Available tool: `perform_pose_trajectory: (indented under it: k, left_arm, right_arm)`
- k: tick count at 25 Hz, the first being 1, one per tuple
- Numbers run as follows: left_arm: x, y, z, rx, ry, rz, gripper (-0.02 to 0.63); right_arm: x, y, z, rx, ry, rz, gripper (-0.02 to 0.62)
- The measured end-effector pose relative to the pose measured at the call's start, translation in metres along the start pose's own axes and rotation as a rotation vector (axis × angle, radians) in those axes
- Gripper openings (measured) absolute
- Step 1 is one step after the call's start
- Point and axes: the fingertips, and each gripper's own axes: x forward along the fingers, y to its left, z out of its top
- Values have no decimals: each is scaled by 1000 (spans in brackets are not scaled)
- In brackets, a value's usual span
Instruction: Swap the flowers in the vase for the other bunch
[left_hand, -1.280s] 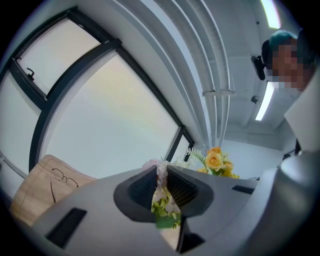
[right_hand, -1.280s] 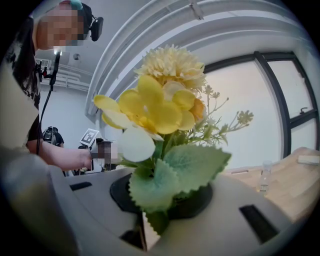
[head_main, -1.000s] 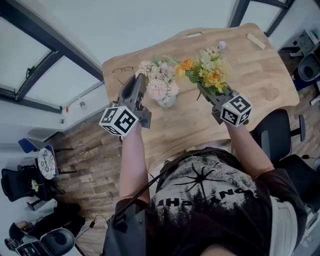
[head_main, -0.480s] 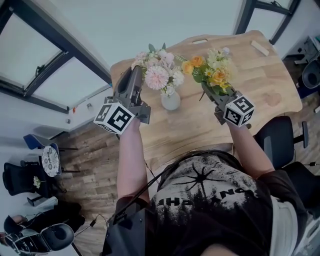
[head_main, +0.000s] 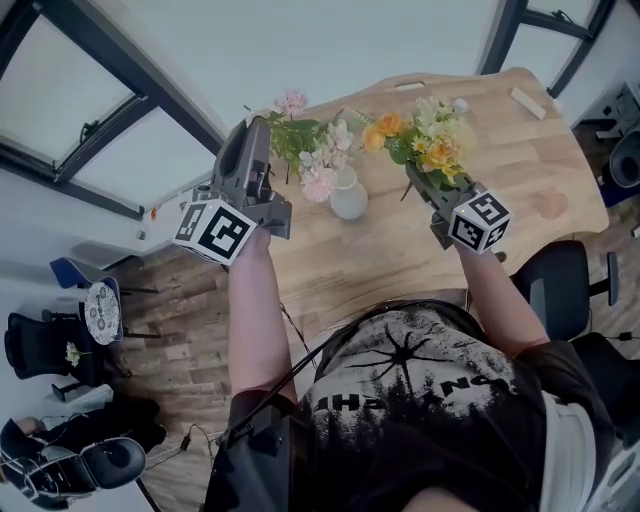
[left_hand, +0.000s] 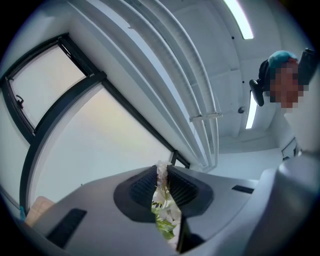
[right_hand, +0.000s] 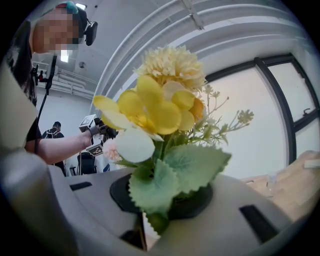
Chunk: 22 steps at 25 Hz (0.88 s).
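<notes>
Pink flowers (head_main: 308, 150) are clamped in our left gripper (head_main: 257, 128), held up above the wooden table (head_main: 500, 140) and leaning out to the right toward the white vase (head_main: 349, 198). In the left gripper view we see the ribbed black pads (left_hand: 142, 187) drawn almost together, pinching a thin sliver of white and green stem and leaf between them; behind it are only a window and the ceiling. From the head view, one pink bloom shows right against the neck of the vase, and we cannot tell whether it touches. The vase stands upright on the table, between our two grippers.

Our right gripper (head_main: 420, 178) holds the yellow flowers (head_main: 428, 145) to the right of the vase and apart from it. In the right gripper view the yellow flowers (right_hand: 160, 107) fill the middle of the picture. The jaws are closed on the base of the bunch, just under two toothed green leaves. The marker cube of each gripper faces up toward our head camera. A dark office chair (head_main: 560, 285) stands on the floor beside the table's near right edge.
</notes>
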Motion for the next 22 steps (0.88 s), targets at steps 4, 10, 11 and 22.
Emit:
perform_pose_trajectory:
  k: [4,10,11,22]
  left_arm:
    - [-18,14,-7,-8,8,46,69]
    - [-52,35,-28,-31,26,114,69]
    - [-59,38,-32,-36,32,128,69]
    - [-125,65,-70,-99,70,263,69]
  right_arm:
    - [5,2,-3,0,6,13,74]
    - [15,8,-5,0,12,42,74]
    - [18,9,-5,-1,13,47,74]
    - [52,31,18,-30,-9,125,73]
